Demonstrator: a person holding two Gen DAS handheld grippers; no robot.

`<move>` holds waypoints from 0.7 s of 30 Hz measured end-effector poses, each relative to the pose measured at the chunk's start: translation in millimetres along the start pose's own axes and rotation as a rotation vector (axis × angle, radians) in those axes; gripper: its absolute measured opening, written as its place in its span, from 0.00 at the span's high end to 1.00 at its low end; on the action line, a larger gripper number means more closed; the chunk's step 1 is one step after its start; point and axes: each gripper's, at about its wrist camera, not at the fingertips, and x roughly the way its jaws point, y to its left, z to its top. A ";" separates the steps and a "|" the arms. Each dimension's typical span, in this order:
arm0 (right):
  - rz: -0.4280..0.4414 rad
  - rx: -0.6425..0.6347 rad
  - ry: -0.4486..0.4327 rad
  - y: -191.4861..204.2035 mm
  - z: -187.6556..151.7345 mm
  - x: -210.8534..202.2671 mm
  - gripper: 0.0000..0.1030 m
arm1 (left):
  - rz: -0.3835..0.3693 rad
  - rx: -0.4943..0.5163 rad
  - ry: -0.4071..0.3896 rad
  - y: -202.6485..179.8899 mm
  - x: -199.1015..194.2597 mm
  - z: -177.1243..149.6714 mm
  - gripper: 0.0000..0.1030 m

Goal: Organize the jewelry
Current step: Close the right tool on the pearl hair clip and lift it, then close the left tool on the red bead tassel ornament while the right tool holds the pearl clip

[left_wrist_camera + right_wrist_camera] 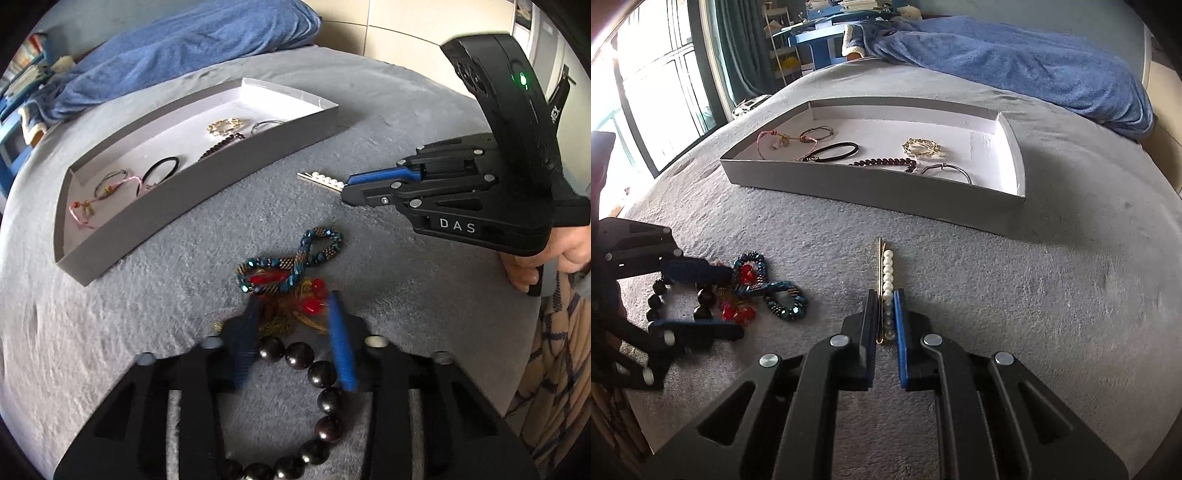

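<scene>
Left gripper (291,306) is hovering low over a heap of loose jewelry on the grey blanket (1015,295), fingers standing wide apart. Between and under them: a dark wooden bead bracelet (321,402) curving back toward the camera, and a tangle of red stones on gold thread (310,299) at the fingertips. Whether the pads are touching anything, cannot tell.

Just beyond the tips, a teal beaded bracelet (295,258) is lying twisted into a figure eight, overlapping the red piece.

Right of the heap, near but apart, a pearl hair clip (887,273) is lying straight on the blanket. Right gripper (885,295) is straddling its near end, fingers narrowed to a slim gap on either side of the pearls. Contact is not clear, so a firm grip cannot be confirmed.

Further back, the grey tray (871,192) is sitting on the blanket. Inside it, left to right in the right wrist view: pink cord bracelet (766,146), black hair tie (836,151), dark red bead strand (882,162), gold brooch (923,147), silver bangle (947,171).

Behind the tray, a blue blanket (1015,62) is lying bunched.
</scene>
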 end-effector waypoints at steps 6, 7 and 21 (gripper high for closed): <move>0.032 0.026 -0.029 -3.0 1.9 -7.2 0.92 | -0.076 -0.004 -0.012 4.3 -13.9 2.1 0.98; 0.038 0.040 -0.038 -5.0 2.8 -9.2 0.92 | -0.083 -0.002 -0.020 3.8 -16.6 2.9 0.98; 0.052 0.066 -0.062 -8.8 7.6 -18.2 0.92 | -0.068 0.017 0.011 1.2 -10.5 1.1 0.65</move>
